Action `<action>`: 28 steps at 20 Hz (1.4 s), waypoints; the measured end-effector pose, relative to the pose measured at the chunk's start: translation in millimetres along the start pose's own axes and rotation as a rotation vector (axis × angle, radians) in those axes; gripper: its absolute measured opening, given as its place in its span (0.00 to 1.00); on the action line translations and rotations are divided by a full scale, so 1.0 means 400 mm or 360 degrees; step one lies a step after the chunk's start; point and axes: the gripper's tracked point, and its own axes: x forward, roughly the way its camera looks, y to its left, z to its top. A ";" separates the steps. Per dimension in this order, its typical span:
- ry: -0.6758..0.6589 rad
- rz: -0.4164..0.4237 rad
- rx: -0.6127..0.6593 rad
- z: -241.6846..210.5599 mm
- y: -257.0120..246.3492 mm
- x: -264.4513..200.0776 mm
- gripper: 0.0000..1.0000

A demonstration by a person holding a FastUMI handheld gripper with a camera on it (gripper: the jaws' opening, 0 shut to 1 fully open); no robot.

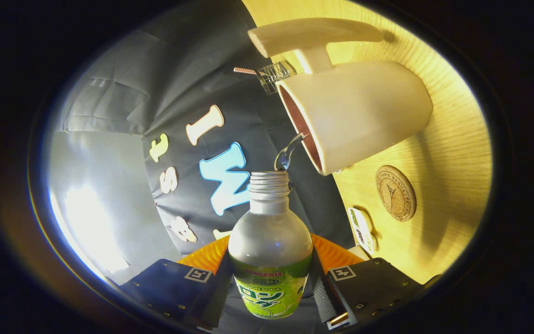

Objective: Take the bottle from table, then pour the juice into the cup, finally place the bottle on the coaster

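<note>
The pour is under way. The claw (270, 283) pinches the bottle (270, 250) around its labelled body, one finger pressed on each side, and the whole view is rolled over so that the bench (452, 153) stands nearly on end. That tilt says the bottle is tipped well over toward the cup (359, 111). The bottle's threaded neck is uncapped, and a thin clear stream (288, 153) arcs from its mouth to the cup's rim, touching the lip just where the dark interior begins. The cup is a pale mug with a long handle, resting on the wooden bench; its opening faces the bottle mouth, just beyond it.

The coaster (396, 193), a round cork disc, lies flat on the bench just beside the cup's base, apart from it and bare. A small packet (361, 229) lies on the bench near the coaster, closer to the claw. A small clear item (274, 74) sits past the cup, toward the bench's far edge; I cannot tell what it is.

So the first step is done, the second is in hand, and the third is not yet begun. How much juice remains is hard to judge; the upper part of the bottle looks frosted rather than full. The next move calls for rolling the bottle back upright without dragging drips across the rim, then carrying it sideways over to the coaster and lowering it squarely on the disc, clear of the packet, before spreading the fingers.
</note>
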 end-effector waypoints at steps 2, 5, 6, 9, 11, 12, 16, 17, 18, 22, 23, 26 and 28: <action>-0.0013 0.0004 0.0021 0.009 0.006 0.004 0.77; -0.0018 0.0010 0.0039 0.003 0.016 0.011 0.77; -0.0017 0.0014 0.0049 0.002 0.019 0.011 0.77; -0.0012 0.0016 0.0065 -0.009 0.026 0.013 0.77; -0.0002 0.0017 0.0083 -0.014 0.031 0.010 0.77; 0.0001 0.0020 0.0088 -0.021 0.036 0.012 0.77; 0.0018 0.0035 0.0094 -0.039 0.047 0.014 0.77; 0.0020 0.0037 0.0098 -0.039 0.048 0.015 0.77; 0.0020 0.0039 0.0101 -0.039 0.048 0.013 0.77; 0.0022 0.0031 0.0115 -0.034 0.041 0.014 0.77; 0.0019 0.0032 0.0118 -0.031 0.041 0.016 0.77; 0.0018 0.0036 0.0116 -0.029 0.042 0.020 0.77; 0.0015 0.0034 0.0123 -0.023 0.039 0.019 0.77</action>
